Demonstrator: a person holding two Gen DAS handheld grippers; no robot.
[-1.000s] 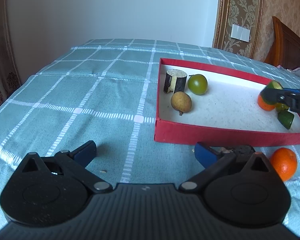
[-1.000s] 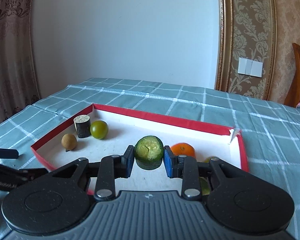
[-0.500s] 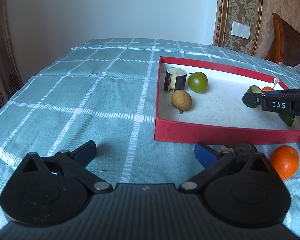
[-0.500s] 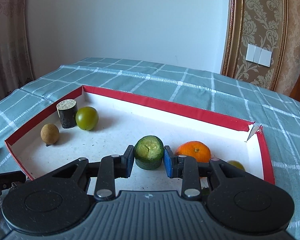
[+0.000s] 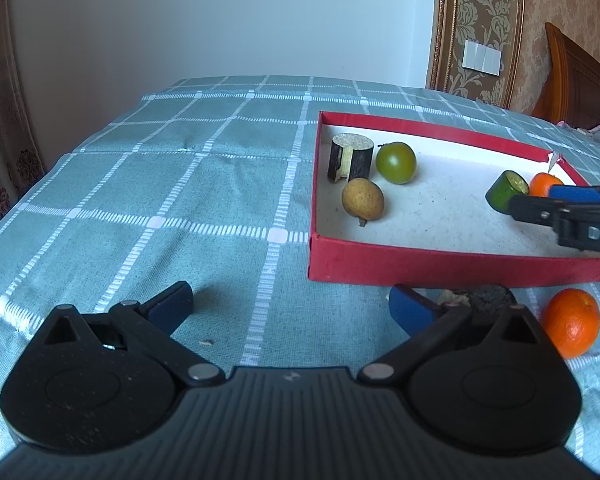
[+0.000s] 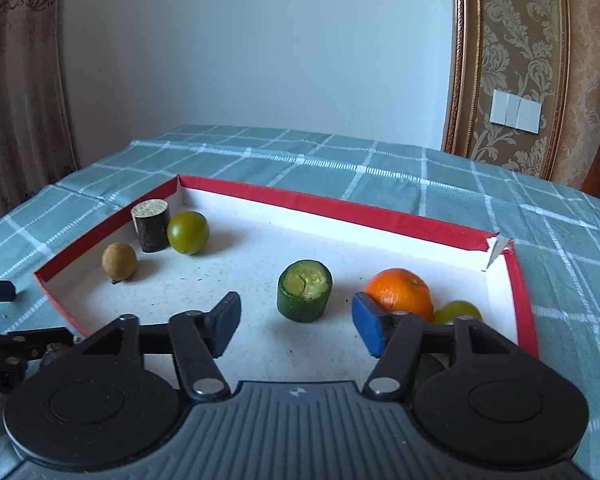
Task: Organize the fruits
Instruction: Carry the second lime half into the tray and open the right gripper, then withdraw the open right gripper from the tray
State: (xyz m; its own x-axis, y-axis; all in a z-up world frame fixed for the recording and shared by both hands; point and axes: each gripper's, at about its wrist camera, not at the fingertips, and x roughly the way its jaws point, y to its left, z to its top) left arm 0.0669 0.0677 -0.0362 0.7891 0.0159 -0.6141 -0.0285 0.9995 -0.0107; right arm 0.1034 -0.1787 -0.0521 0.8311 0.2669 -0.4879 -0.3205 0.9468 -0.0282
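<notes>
A red box [image 6: 340, 210] with a white floor holds a green cucumber chunk [image 6: 304, 296] standing upright, an orange [image 6: 400, 292], a green fruit [image 6: 188, 232], a brown round fruit [image 6: 119, 261] and a dark cylinder piece [image 6: 150, 226]. My right gripper [image 6: 296, 324] is open, just behind the cucumber chunk, not touching it. My left gripper [image 5: 292, 304] is open and empty over the cloth in front of the box [image 5: 440, 264]. A second orange [image 5: 572, 328] and a dark chunk [image 5: 488, 300] lie outside the box near its right finger.
The table wears a teal checked cloth [image 5: 180, 184]. A yellow-green fruit [image 6: 456, 312] sits in the box's right corner behind my right finger. The box's far right corner [image 6: 496, 246] is torn. A wooden chair [image 5: 572, 76] stands at the far right.
My right gripper lowered the cucumber chunk onto the box floor, opened and let it go. The left gripper has not moved.
</notes>
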